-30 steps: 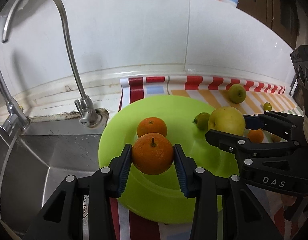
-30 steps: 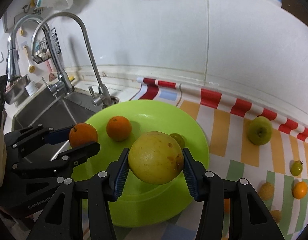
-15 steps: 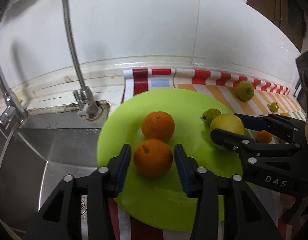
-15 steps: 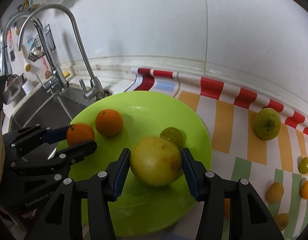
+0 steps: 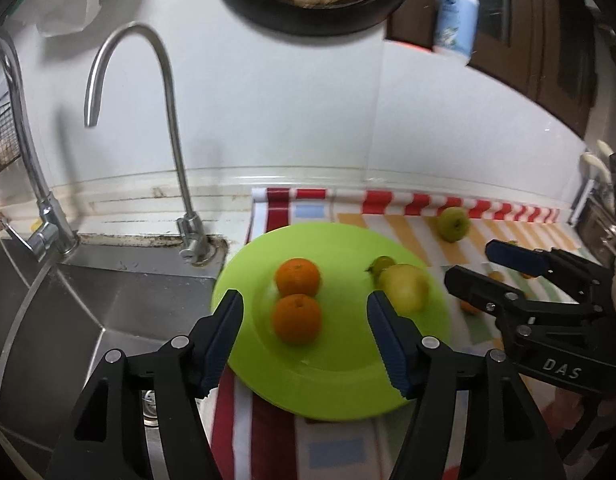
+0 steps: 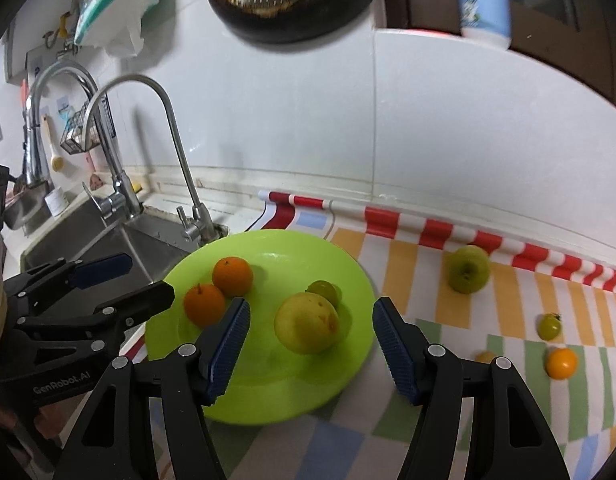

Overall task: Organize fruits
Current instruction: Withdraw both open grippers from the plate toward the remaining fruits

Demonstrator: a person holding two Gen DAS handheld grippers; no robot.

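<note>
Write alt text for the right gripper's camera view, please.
Right gripper, jaws opening, frames a large yellow fruit lying free on a lime-green plate, beside two oranges and a small green fruit. More fruit dots the striped mat; a sink lies left.

Both wrist views look steeply down along their own fingers, close over the counter, one from the left, one from the right; they share the green plate (image 5: 436, 344) (image 6: 267, 404)

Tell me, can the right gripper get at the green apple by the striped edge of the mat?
Probably yes. The right gripper is empty, its jaws opening, and the green apple sits alone on bare mat.
</note>
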